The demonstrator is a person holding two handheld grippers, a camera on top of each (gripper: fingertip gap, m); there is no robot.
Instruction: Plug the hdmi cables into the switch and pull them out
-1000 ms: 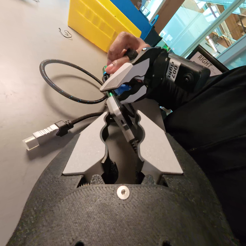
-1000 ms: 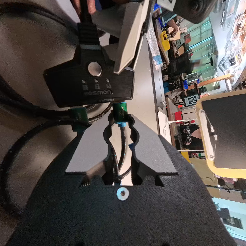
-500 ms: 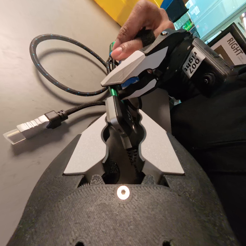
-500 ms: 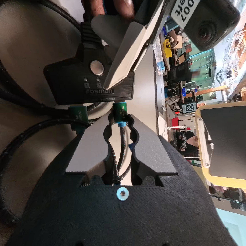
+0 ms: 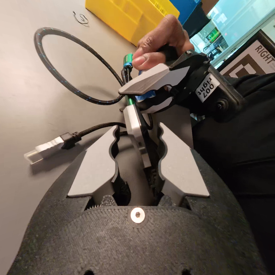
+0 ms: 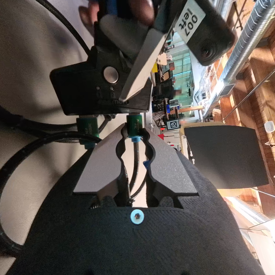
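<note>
A matte grey tabletop (image 5: 26,83) fills the left wrist view, with a yellow bin (image 5: 131,19) at its 12 o'clock edge and glass-walled workshop space beyond. Compared with a second ago, the left gripper (image 5: 138,132) has slid further along the HDMI switch (image 6: 92,89): in the right wrist view one of its grey fingers (image 6: 138,74) now lies across the switch's top face at 1 o'clock and covers the third indicator, which was clear before. Its jaws are set narrowly around the switch, which stands on edge between them, though I cannot tell whether both pads actually press it. The right gripper (image 6: 134,131) remains closed on the green-shelled HDMI plug (image 6: 134,126) at the switch's lower edge, and a sliver of bare metal now shows between plug shell and port, where half a second ago the shell sat tight against the housing. I judge that the pull-out has begun and the plug is starting to back out. A second green plug (image 6: 87,128), at 9 o'clock from the gripped one, looks fully seated. A free silver-headed connector (image 5: 47,146) lies on the table at 9 o'clock in the left wrist view, apart from both tools, and a braided cable loop (image 5: 62,67) curls at 11 o'clock. The withdrawal should stay straight along the port axis, with the left tool bracing the switch.
</note>
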